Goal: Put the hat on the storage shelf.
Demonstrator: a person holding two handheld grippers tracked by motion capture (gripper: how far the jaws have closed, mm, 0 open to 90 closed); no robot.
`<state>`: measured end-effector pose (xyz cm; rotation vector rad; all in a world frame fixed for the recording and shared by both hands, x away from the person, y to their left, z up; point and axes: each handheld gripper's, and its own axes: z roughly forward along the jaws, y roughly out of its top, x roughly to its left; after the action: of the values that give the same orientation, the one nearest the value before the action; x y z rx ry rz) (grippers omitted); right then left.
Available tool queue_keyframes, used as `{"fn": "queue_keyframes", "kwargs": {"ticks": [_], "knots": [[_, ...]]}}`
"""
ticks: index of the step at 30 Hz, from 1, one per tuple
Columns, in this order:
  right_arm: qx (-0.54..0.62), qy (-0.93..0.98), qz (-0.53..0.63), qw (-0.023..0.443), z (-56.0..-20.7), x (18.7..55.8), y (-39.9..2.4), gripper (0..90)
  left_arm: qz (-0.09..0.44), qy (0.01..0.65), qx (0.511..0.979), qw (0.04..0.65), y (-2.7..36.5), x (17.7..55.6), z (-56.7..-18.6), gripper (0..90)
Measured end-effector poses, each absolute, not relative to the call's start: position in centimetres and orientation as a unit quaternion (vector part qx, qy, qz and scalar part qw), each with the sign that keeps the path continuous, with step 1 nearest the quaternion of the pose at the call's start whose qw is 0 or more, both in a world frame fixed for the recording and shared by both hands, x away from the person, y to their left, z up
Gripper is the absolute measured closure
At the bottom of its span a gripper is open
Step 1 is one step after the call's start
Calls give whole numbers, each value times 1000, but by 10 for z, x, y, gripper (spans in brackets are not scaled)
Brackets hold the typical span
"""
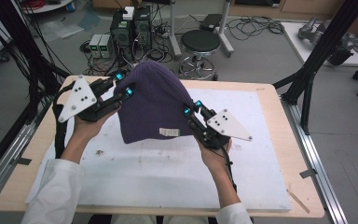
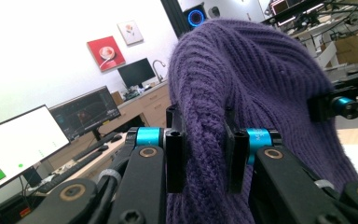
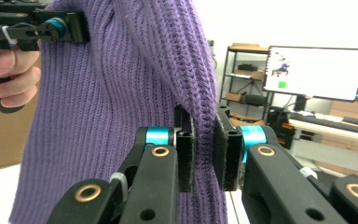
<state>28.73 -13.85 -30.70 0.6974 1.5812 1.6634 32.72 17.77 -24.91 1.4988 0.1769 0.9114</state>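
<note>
A purple knitted beanie hangs in the air above the white mat, held up between both grippers, with a small white label near its lower hem. My left gripper pinches the beanie's left edge; in the left gripper view the jaws squeeze a thick fold of the beanie. My right gripper grips the right edge; its jaws are clamped tight on the ribbed knit of the beanie. The left gripper and the hand holding it also show in the right gripper view at top left.
The wooden table carries the stained white mat. Beyond its far edge stand a round stool, computer boxes and cables on the floor. Black frame posts rise at the right and left.
</note>
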Motion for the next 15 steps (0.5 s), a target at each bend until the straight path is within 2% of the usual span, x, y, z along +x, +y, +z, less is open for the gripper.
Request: {"fn": "queue_keyframes", "kwargs": {"ticks": [15], "knots": [[292, 582, 629, 424, -259, 325, -133, 816, 415, 92, 633, 647, 163, 373, -201, 759]]}}
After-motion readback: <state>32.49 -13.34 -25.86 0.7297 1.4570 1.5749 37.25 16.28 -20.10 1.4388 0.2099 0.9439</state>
